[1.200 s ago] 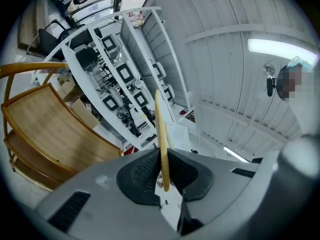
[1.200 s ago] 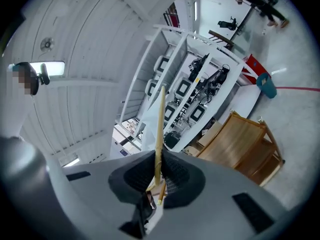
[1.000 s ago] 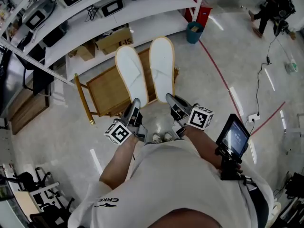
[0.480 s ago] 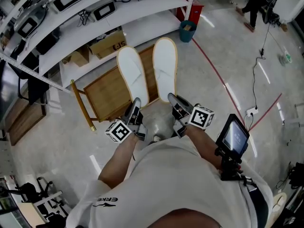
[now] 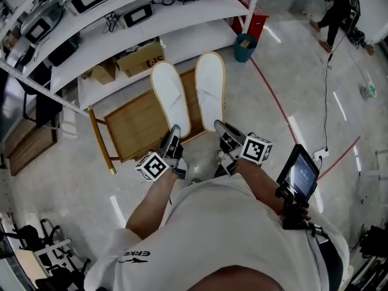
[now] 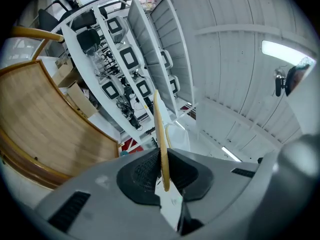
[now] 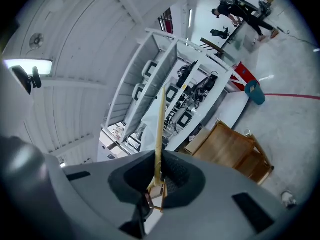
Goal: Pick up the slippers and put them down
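Observation:
Two white slippers with tan rims are held out flat in front of the person, above a wooden chair. My left gripper [image 5: 174, 132] is shut on the heel of the left slipper [image 5: 170, 97]. The right gripper [image 5: 219, 128] is shut on the heel of the right slipper [image 5: 209, 86]. In the left gripper view the left slipper [image 6: 161, 139] shows edge-on as a thin tan strip pinched between the dark pads [image 6: 145, 174]. The right gripper view shows the right slipper [image 7: 159, 134] edge-on in the same way, clamped between its pads [image 7: 172, 176].
A wooden folding chair [image 5: 136, 123] lies on the pale floor under the slippers. White shelving [image 5: 109, 35] with devices and cardboard boxes runs behind it. A teal bin [image 5: 245, 46] stands by a red line on the floor. A person [image 5: 339, 5] walks at the far right.
Both grippers with their slippers have shifted together across the floor scene; the chair and shelves sit slightly differently beneath them. Both grips are unchanged.

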Action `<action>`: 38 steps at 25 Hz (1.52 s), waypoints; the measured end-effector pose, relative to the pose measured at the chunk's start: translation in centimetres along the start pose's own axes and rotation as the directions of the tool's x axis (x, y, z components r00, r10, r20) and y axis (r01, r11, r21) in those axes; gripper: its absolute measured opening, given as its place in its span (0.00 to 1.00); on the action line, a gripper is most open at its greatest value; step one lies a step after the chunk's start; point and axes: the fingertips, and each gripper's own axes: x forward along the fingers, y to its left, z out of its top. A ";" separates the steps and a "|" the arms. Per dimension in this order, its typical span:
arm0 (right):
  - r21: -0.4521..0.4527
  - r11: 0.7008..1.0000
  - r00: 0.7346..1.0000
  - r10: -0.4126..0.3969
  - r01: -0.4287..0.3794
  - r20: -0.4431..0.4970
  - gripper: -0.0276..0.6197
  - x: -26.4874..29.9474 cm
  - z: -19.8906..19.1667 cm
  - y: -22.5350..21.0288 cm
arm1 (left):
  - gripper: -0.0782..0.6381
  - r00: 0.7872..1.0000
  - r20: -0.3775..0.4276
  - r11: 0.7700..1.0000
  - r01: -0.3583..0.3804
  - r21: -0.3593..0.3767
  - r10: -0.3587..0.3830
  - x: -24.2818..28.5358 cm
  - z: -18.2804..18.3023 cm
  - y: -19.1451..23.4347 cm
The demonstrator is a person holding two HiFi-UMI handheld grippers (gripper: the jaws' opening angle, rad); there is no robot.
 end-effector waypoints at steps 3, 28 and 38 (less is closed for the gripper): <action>-0.006 1.000 1.000 0.007 -0.007 -0.014 0.09 0.5 1.6 -1.1 | 0.15 1.000 0.017 1.000 -0.012 0.002 0.012 1.5 -0.2 0.3; 0.092 0.995 0.949 0.004 0.027 -0.315 0.09 4.9 5.4 -13.5 | 0.15 0.958 0.071 0.958 -0.270 -0.102 0.277 9.4 -4.8 6.9; 0.124 0.989 0.892 -0.014 0.078 -0.451 0.09 7.0 3.1 -17.2 | 0.15 0.923 0.045 0.910 -0.366 -0.193 0.381 9.1 -7.2 10.6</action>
